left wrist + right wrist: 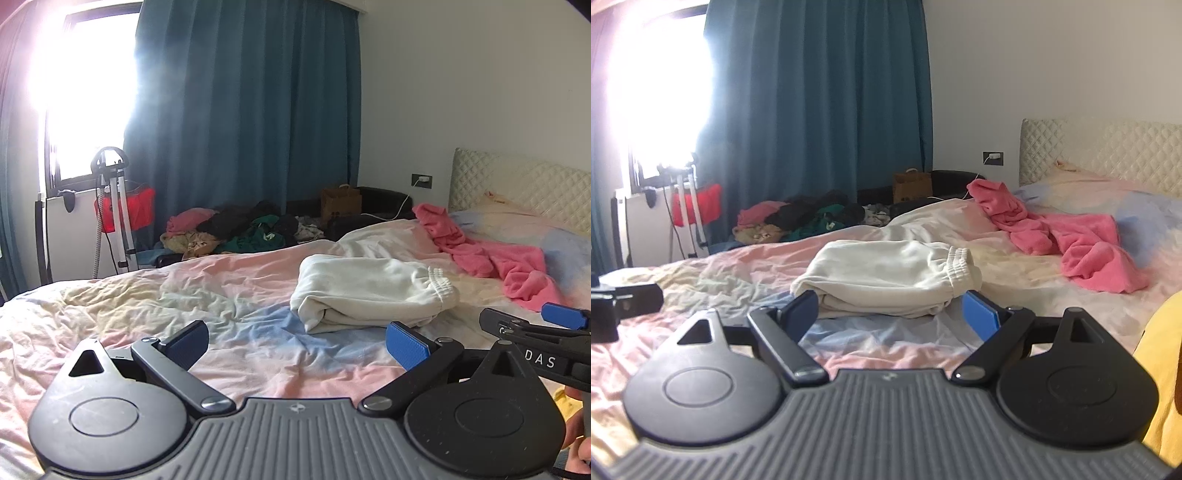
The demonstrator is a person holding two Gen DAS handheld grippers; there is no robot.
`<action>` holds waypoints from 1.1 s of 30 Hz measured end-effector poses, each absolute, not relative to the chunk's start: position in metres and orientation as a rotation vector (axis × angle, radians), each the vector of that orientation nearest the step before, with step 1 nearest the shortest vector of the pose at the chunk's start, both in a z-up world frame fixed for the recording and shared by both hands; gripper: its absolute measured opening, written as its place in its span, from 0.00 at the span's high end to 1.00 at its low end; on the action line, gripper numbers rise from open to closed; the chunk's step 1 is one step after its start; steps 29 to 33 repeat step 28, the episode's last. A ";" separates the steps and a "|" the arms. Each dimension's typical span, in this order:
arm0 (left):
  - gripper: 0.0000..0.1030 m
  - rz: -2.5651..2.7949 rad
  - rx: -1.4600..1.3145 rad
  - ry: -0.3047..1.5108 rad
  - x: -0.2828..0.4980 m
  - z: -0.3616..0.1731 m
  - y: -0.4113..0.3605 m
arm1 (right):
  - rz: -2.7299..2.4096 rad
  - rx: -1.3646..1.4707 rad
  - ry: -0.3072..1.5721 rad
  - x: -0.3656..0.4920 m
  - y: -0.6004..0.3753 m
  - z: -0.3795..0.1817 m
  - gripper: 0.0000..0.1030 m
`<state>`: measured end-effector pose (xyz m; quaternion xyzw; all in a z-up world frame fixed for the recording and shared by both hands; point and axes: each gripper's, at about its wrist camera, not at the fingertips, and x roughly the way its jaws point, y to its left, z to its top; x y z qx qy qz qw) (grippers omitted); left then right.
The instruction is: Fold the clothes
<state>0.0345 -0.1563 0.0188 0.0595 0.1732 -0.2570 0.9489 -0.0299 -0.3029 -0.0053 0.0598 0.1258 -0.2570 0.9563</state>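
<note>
Cream fleece, thick and soft: white sweatpants (pixel 886 277) already folded into a squat bundle on the pastel sheet of the bed (pixel 147 295), elastic cuffs bunched at the right end. Beyond them, toward the headboard (pixel 517 184), a pink garment (pixel 491 258) sprawled unfolded, apparently the next piece.

Left gripper (pixel 295 341) spread wide, nothing between the blue pads; right gripper (pixel 892 314) likewise parted and empty, low over the sheet just short of the white bundle.

Pink cloth probably plush, light, limp, prone to sagging and clinging to itself. Best taken at two corners of a hem or at the shoulders, one per gripper, then lifted and shaken flat. Pinching a single layer likely tricky in such crumpled pile.

Hard to make out: kind of pink garment, sleeves or legs lost in the folds. Window (pixel 85 92) blown out by glare. Clothes heap (pixel 229 232) behind the bed only half visible, number of pieces unclear. Yellow cloth (pixel 1163 369) cut off at the right edge, possibly the person's clothing.
</note>
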 end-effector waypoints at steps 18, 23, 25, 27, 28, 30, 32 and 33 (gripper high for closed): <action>0.00 -0.513 0.113 0.365 0.040 0.010 -0.159 | -0.489 0.152 0.299 -0.022 -0.307 -0.007 0.16; 0.00 -0.514 0.124 0.368 0.037 0.008 -0.162 | -0.484 0.160 0.308 -0.021 -0.308 -0.008 0.16; 0.00 -0.516 0.127 0.368 0.036 0.008 -0.163 | -0.483 0.159 0.309 -0.021 -0.308 -0.008 0.16; 0.00 -0.526 0.126 0.365 0.036 0.007 -0.163 | -0.481 0.157 0.311 -0.021 -0.309 -0.008 0.16; 0.00 -0.535 0.124 0.364 0.036 0.007 -0.163 | -0.480 0.156 0.313 -0.020 -0.308 -0.008 0.16; 0.00 -0.535 0.124 0.364 0.036 0.007 -0.163 | -0.480 0.156 0.313 -0.020 -0.308 -0.008 0.16; 0.00 -0.535 0.124 0.364 0.036 0.007 -0.163 | -0.480 0.156 0.313 -0.020 -0.308 -0.008 0.16; 0.00 -0.535 0.124 0.364 0.036 0.007 -0.163 | -0.480 0.156 0.313 -0.020 -0.308 -0.008 0.16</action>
